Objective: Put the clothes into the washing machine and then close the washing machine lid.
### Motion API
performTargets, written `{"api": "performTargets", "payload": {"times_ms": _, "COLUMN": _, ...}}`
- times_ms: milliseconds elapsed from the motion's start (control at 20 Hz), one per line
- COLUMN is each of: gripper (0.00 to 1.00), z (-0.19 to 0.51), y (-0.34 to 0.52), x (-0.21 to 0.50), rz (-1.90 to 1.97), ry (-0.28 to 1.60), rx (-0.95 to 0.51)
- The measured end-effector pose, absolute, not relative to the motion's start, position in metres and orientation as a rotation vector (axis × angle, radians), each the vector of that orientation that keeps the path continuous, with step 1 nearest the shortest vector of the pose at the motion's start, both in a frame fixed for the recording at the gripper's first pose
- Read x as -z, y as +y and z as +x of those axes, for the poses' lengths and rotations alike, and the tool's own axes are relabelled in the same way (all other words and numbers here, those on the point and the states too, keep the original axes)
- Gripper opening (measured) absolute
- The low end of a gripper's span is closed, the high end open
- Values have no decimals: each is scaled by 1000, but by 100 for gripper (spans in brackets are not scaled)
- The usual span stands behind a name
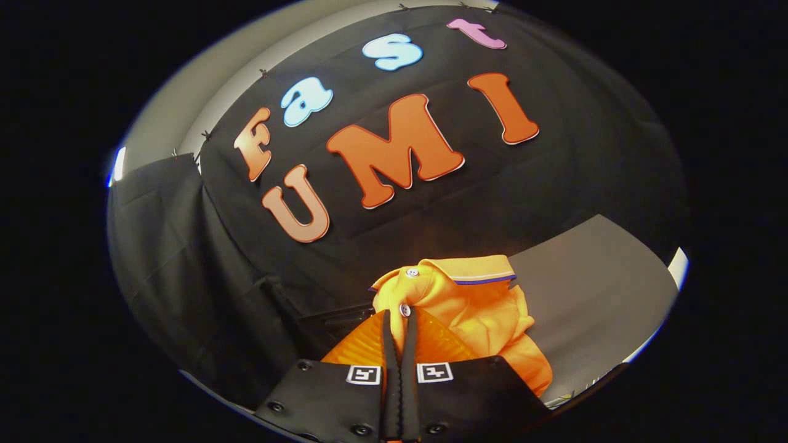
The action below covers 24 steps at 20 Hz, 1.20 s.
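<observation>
Our gripper (399, 317) is pinched tight on the orange shirt (474, 301), which hangs up above the grey bench (591, 289).

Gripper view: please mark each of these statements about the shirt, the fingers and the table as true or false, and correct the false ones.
1. The gripper has its fingers closed on the orange shirt. True.
2. The shirt lies flat and spread out on the table. False: it hangs bunched from the fingers, in front of the grey table.
3. The shirt collar has a dark stripe along its edge. True.
4. The shirt has no buttons. False: one white button sits near the collar and another right at the fingertips.
5. A black cloth wall stands beyond the shirt. True.
</observation>
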State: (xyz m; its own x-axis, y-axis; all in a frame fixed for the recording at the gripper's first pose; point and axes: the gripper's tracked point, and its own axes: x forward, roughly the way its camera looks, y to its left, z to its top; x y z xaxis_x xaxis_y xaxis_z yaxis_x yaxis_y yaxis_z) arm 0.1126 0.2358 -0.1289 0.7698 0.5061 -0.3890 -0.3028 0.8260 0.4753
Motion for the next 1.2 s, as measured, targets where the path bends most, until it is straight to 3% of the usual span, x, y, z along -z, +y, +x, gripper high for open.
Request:
{"api": "performTargets", "payload": {"times_ms": 450, "gripper": 8, "z": 70, "y": 371, "x": 148, "rz": 371, "ry": 547, "rx": -619}}
{"api": "performTargets", "payload": {"times_ms": 850, "gripper": 8, "z": 70, "y": 453, "x": 189, "rz": 392, "ry": 596, "rx": -616}}
{"api": "performTargets", "payload": {"times_ms": 1200, "gripper": 8, "z": 72, "y": 495, "x": 276, "rz": 327, "ry": 690, "rx": -563}}
